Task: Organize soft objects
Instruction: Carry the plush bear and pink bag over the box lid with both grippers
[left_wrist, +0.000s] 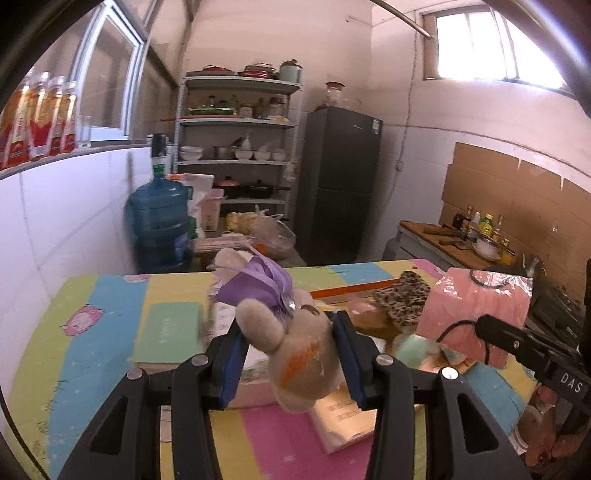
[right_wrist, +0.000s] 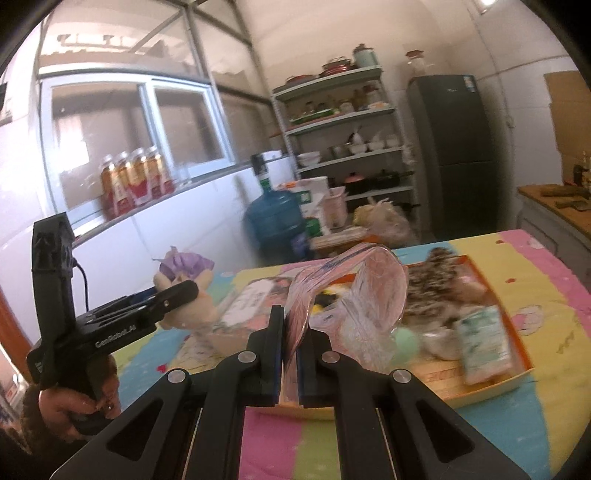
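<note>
My left gripper (left_wrist: 291, 354) is shut on a beige plush toy (left_wrist: 299, 350) with a purple ribbon bow (left_wrist: 258, 284), lifted above the colourful mat. From the right wrist view the same plush toy (right_wrist: 192, 295) sits in the left gripper (right_wrist: 173, 299) at the left, held by a hand. My right gripper (right_wrist: 291, 354) is shut on the edge of a clear plastic bag holding pink fabric (right_wrist: 354, 291). That pink bagged item (left_wrist: 476, 310) shows at the right of the left wrist view. A leopard-print soft piece (left_wrist: 402, 299) lies in the orange tray (right_wrist: 517, 332).
The tray also holds a mint-green ball (right_wrist: 406, 341), a white-green packet (right_wrist: 484, 343) and other soft things. A green box (left_wrist: 170, 332) lies on the mat (left_wrist: 96, 332). Beyond the table stand a blue water jug (left_wrist: 159, 221), a shelf rack (left_wrist: 236, 147) and a dark fridge (left_wrist: 340, 181).
</note>
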